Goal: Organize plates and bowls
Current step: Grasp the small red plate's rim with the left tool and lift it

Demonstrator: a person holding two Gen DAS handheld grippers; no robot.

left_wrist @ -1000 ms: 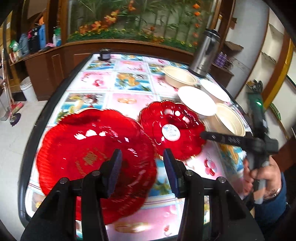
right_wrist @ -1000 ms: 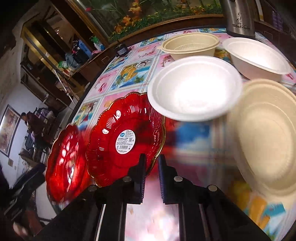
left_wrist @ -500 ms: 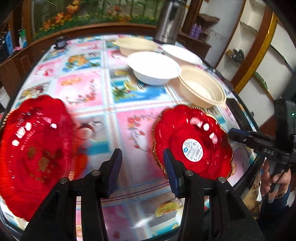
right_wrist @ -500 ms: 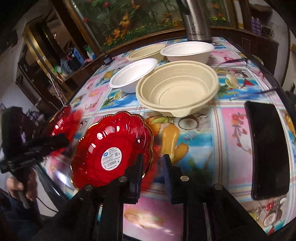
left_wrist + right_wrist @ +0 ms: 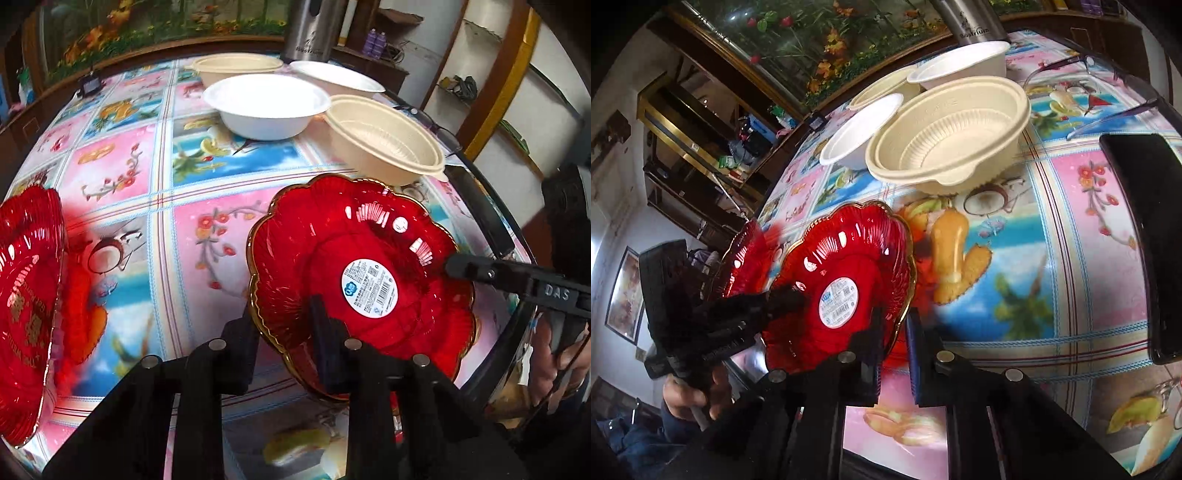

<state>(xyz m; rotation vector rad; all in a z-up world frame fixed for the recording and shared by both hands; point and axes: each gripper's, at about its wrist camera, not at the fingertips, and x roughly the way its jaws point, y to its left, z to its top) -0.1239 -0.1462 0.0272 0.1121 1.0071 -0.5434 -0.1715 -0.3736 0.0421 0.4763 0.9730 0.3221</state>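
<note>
I am holding the small red scalloped plate (image 5: pixel 354 280) tilted just in front of the beige ribbed bowl (image 5: pixel 384 147), both grippers on its rim. My right gripper (image 5: pixel 892 347) is clamped tight on the near edge; my left gripper (image 5: pixel 284 350) is closing its jaws over the opposite rim. I am judging I should equalise both grips before carrying it toward the large red plate (image 5: pixel 26 302), well left of that bowl.

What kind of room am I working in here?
Probably a home dining room: a table under a fruit-print cloth, disposable bowls, a steel thermos, and dark wooden shelves along the wall.
</note>
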